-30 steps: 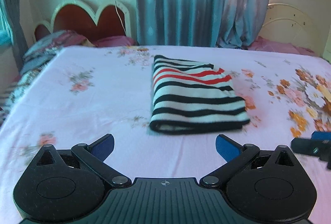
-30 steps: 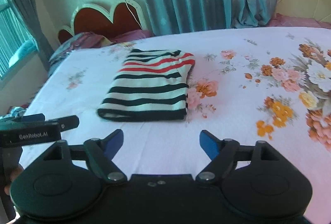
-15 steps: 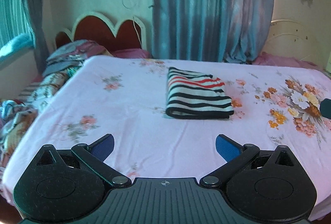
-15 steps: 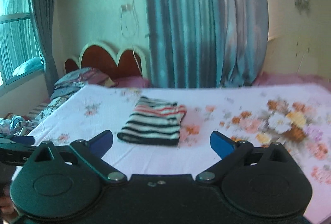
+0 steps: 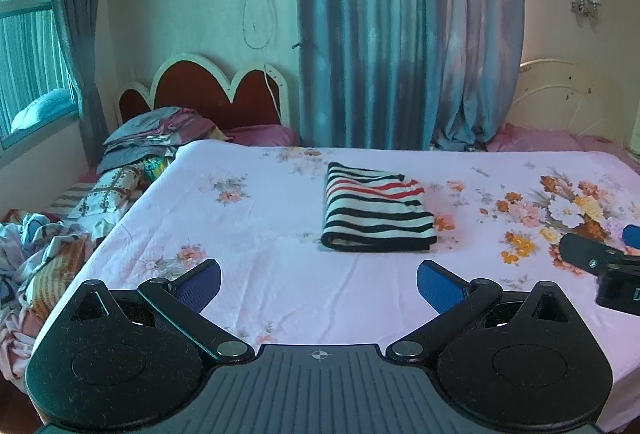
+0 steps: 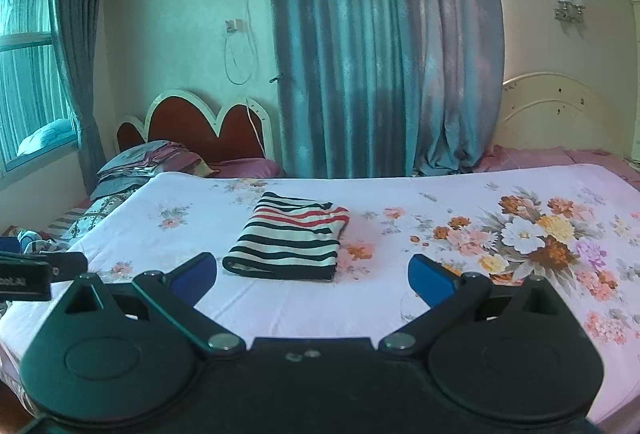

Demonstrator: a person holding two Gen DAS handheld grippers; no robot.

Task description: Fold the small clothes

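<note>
A small striped garment (image 5: 378,211), black and white with red stripes at its far end, lies folded into a neat rectangle on the pink floral bed sheet (image 5: 260,234). It also shows in the right wrist view (image 6: 290,238). My left gripper (image 5: 319,280) is open and empty, held back above the near edge of the bed. My right gripper (image 6: 312,274) is open and empty, also well short of the garment. The right gripper shows at the right edge of the left wrist view (image 5: 600,266).
A pile of loose clothes (image 5: 36,258) lies off the bed's left side. Pillows and folded bedding (image 5: 152,137) sit by the red headboard (image 5: 204,93). Blue curtains (image 5: 400,33) hang behind the bed. A second cream headboard (image 6: 560,113) stands at the right.
Both grippers have pulled back and risen away from the folded garment, which now looks smaller and farther off. The garment has not moved.
</note>
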